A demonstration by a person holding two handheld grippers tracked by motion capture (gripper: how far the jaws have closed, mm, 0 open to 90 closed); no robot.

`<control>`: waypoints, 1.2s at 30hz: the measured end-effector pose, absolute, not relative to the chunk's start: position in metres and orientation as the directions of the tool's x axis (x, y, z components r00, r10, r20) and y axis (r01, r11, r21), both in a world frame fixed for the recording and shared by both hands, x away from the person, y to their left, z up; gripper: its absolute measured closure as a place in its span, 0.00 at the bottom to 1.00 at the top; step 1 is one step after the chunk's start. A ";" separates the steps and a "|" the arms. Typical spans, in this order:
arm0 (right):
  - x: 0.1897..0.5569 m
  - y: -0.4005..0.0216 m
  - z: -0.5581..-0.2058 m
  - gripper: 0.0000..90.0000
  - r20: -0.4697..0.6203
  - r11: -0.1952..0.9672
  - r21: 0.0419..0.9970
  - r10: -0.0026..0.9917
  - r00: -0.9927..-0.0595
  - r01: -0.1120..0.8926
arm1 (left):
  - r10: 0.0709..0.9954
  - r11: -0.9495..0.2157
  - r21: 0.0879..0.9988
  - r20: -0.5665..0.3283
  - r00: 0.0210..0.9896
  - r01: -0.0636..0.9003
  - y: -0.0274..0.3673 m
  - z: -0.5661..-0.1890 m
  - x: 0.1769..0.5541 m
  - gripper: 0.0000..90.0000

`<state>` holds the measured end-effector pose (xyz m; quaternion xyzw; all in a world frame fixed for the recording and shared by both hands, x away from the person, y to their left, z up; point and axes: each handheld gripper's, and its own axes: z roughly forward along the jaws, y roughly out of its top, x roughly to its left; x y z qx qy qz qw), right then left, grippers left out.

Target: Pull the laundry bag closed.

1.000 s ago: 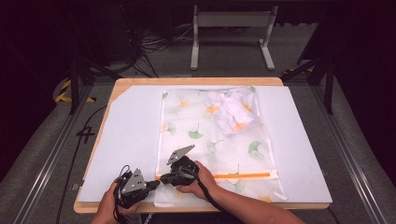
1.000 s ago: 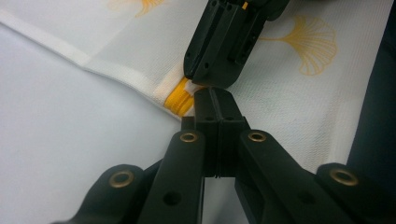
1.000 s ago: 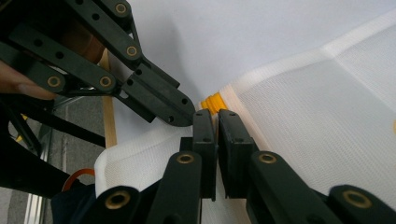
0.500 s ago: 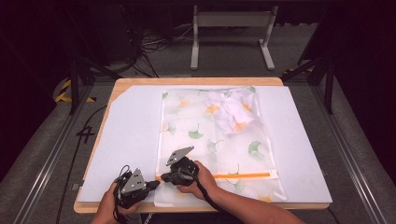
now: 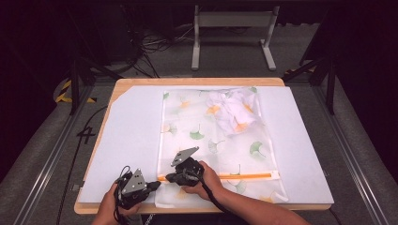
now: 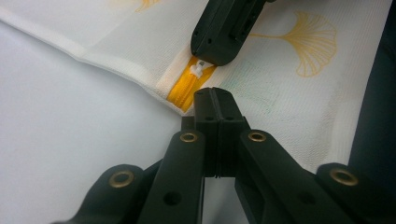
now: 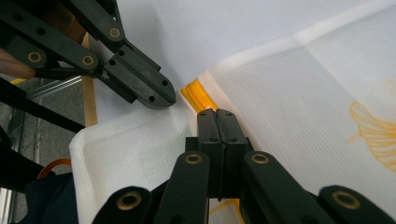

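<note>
A person sits at a worktop [image 5: 281,82] with a two-jaw tool in each hand, working on the zip of a white mesh laundry bag [image 5: 211,140] printed with green and orange ginkgo leaves.

At the left, the left tool [image 5: 155,184] rests near the front edge of the worktop, its jaws pressed fully together at the bag's left edge, right at the end of the orange zip [image 5: 244,176]. In the left gripper view the closed tips sit on the fabric just below the zip's end, apparently pinching the hem, though the cloth between them cannot be made out.

Just to its right, the right tool [image 5: 170,178] points toward the same spot. Its jaws are also fully closed, and in the left gripper view its tip sits on the small white zip slider [image 6: 196,70]; whether it has the pull tab pinched is hidden.

The step in hand looks like the start of running the zip: one tool anchoring the bag, the other at the slider. The next move probably calls for a steady pull rightward along the zip while the left tool holds the fabric taut.

The bag lies flat on a pale sheet [image 5: 126,140] covering the wooden worktop, with a bundle of white clothing [image 5: 232,112] inside its far end. Beyond are a dark floor, cables and a metal stand [image 5: 232,28].
</note>
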<state>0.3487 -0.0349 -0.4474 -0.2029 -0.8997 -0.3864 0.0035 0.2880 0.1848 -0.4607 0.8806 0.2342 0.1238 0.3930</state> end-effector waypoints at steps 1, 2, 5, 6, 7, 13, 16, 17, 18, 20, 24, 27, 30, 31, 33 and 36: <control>0.349 -0.035 -0.447 1.00 0.163 0.619 0.694 0.362 -0.918 0.368 | 0.510 -0.581 0.750 0.034 0.860 0.315 0.185 -0.461 0.288 1.00; 0.348 -0.035 -0.447 1.00 0.162 0.619 0.694 0.363 -0.918 0.367 | 0.510 -0.581 0.750 0.034 0.859 0.315 0.185 -0.461 0.288 1.00; 0.349 -0.040 -0.446 1.00 0.158 0.622 0.692 0.364 -0.918 0.366 | 0.509 -0.580 0.751 0.033 0.860 0.315 0.185 -0.461 0.288 1.00; 0.349 -0.041 -0.445 1.00 0.159 0.624 0.688 0.368 -0.916 0.370 | 0.509 -0.580 0.751 0.033 0.860 0.314 0.185 -0.461 0.288 1.00; 0.350 -0.044 -0.445 1.00 0.159 0.623 0.688 0.370 -0.915 0.371 | 0.509 -0.580 0.751 0.033 0.860 0.314 0.185 -0.461 0.288 1.00; 0.349 -0.050 -0.443 1.00 0.149 0.635 0.679 0.373 -0.916 0.369 | 0.509 -0.580 0.752 0.033 0.860 0.314 0.185 -0.461 0.288 1.00; 0.349 -0.054 -0.442 1.00 0.148 0.635 0.679 0.375 -0.915 0.370 | 0.507 -0.580 0.752 0.033 0.861 0.313 0.185 -0.461 0.289 1.00; 0.349 -0.055 -0.441 1.00 0.150 0.634 0.677 0.378 -0.914 0.373 | 0.506 -0.581 0.751 0.033 0.862 0.313 0.185 -0.461 0.289 1.00; 0.349 -0.059 -0.441 1.00 0.141 0.638 0.676 0.381 -0.914 0.370 | 0.506 -0.581 0.751 0.033 0.862 0.313 0.185 -0.461 0.289 1.00; 0.348 -0.063 -0.439 1.00 0.137 0.640 0.673 0.384 -0.913 0.370 | 0.507 -0.581 0.751 0.032 0.861 0.314 0.185 -0.461 0.289 1.00; 0.347 -0.070 -0.437 1.00 0.125 0.648 0.669 0.385 -0.914 0.364 | 0.508 -0.580 0.751 0.031 0.861 0.315 0.185 -0.461 0.289 1.00; 0.347 -0.077 -0.435 1.00 0.124 0.647 0.667 0.392 -0.911 0.369 | 0.506 -0.584 0.748 0.034 0.862 0.314 0.185 -0.461 0.288 1.00; 0.347 -0.083 -0.435 1.00 0.124 0.648 0.665 0.394 -0.911 0.371 | 0.505 -0.584 0.749 0.033 0.862 0.313 0.185 -0.461 0.289 1.00; 0.347 -0.084 -0.435 1.00 0.125 0.650 0.663 0.394 -0.911 0.372 | 0.505 -0.584 0.749 0.033 0.862 0.314 0.185 -0.461 0.289 1.00; 0.347 -0.088 -0.435 1.00 0.118 0.653 0.662 0.395 -0.911 0.369 | 0.506 -0.583 0.749 0.032 0.862 0.314 0.185 -0.461 0.289 1.00; 0.347 -0.091 -0.434 1.00 0.120 0.651 0.661 0.399 -0.909 0.373 | 0.505 -0.584 0.749 0.033 0.863 0.313 0.185 -0.461 0.289 1.00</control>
